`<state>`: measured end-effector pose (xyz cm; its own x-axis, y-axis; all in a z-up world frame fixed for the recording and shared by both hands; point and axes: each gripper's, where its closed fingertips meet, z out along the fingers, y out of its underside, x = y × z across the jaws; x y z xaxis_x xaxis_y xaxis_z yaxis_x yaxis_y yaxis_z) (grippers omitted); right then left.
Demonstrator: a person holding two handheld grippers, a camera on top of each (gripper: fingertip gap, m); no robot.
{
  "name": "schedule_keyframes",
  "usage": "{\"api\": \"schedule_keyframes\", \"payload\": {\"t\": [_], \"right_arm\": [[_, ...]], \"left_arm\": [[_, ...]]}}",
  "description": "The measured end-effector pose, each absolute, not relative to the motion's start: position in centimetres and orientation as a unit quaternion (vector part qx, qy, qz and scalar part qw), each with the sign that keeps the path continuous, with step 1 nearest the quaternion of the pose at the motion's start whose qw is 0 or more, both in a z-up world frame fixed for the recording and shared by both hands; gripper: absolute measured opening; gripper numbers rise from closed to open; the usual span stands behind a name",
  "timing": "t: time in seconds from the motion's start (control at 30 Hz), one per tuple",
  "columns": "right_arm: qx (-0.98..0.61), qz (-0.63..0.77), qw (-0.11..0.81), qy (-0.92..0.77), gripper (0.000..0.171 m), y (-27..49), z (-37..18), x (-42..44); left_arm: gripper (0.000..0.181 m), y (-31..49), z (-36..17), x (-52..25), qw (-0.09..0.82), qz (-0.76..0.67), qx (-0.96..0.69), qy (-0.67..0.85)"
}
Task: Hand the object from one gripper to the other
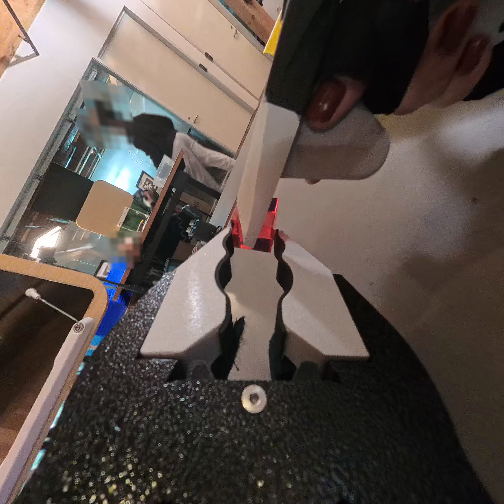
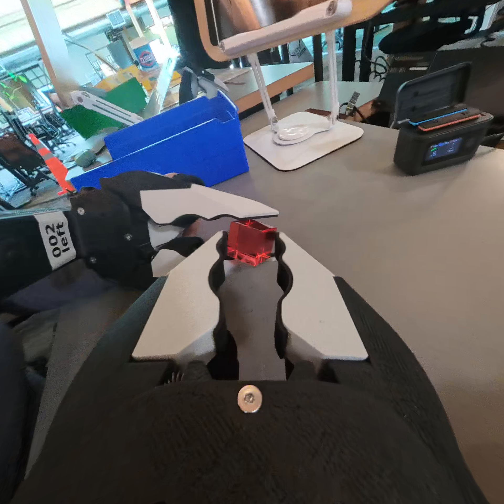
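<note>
Broadly: open office or workshop behind, cluttered with other tables, too blurred to itemise.

Grey desk: matte, bare in the middle. Blue bin at the left edge. White stand toward the far edge. Black case, lid up, at the far right corner.

Right gripper: jaws narrowed to a small gap, tips flanking the red cube on its two sides, apparently in contact.

Left gripper: comes in from the left, crosswise to the right one. Jaws equally narrow, one finger on top of the cube and one beneath. Contact looks real on the top face; the underside is partly hidden.

Cube is off the desk, in the air above its near-middle, pinched at the tips of both grippers. Judged mid-handover, neither side released.

Handling, as judgement: clear rigid plastic or acrylic, light, stiff, glossy, so likely slippery against smooth pads. Take it on opposite flat faces, centred, not on edges. Risk: it twists or squirts out if one side lets go before the other grip is square.
</note>
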<state>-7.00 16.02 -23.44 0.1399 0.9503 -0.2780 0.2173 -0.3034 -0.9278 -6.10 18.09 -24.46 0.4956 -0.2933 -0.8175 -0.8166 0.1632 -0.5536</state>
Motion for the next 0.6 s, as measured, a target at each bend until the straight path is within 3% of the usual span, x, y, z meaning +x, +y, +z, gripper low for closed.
{"api": "schedule_keyframes", "payload": {"t": [0.1,0.17,0.23,0.3,0.37,0.5,0.57,0.6], "right_arm": [[-0.637,0.536,0.328,-0.447,0.032,15.1,-22.8,-6.6],[-0.605,0.635,0.24,-0.416,0.031,13.6,-21.4,-6.1],[-0.564,0.72,0.141,-0.378,0.032,12.4,-20.0,-5.1],[-0.537,0.753,0.073,-0.375,0.032,11.3,-19.7,-4.4],[-0.525,0.757,0.045,-0.387,0.032,10.4,-19.8,-4.2],[-0.535,0.739,0.121,-0.39,0.033,11.4,-19.5,-4.8],[-0.551,0.702,0.219,-0.395,0.058,13.4,-19.6,-5.2],[-0.552,0.679,0.273,-0.399,0.062,14.5,-19.5,-5.1]], "left_arm": [[0.03,16.9,-23.7,-4.7,0.652,0.134,-0.585,0.464],[0.059,15.5,-23.1,-3.2,0.669,0.05,-0.568,0.476],[0.069,14.0,-23.0,-2.0,0.673,-0.008,-0.543,0.502],[0.054,13.0,-22.1,-1.5,0.696,-0.018,-0.507,0.508],[0.028,13.0,-21.2,-1.9,0.716,0.005,-0.489,0.499],[0.026,14.5,-20.9,-3.1,0.703,0.001,-0.546,0.455],[0.026,15.5,-21.3,-3.8,0.686,-0.04,-0.596,0.415],[0.026,15.7,-21.5,-3.9,0.672,-0.094,-0.623,0.389]]}}
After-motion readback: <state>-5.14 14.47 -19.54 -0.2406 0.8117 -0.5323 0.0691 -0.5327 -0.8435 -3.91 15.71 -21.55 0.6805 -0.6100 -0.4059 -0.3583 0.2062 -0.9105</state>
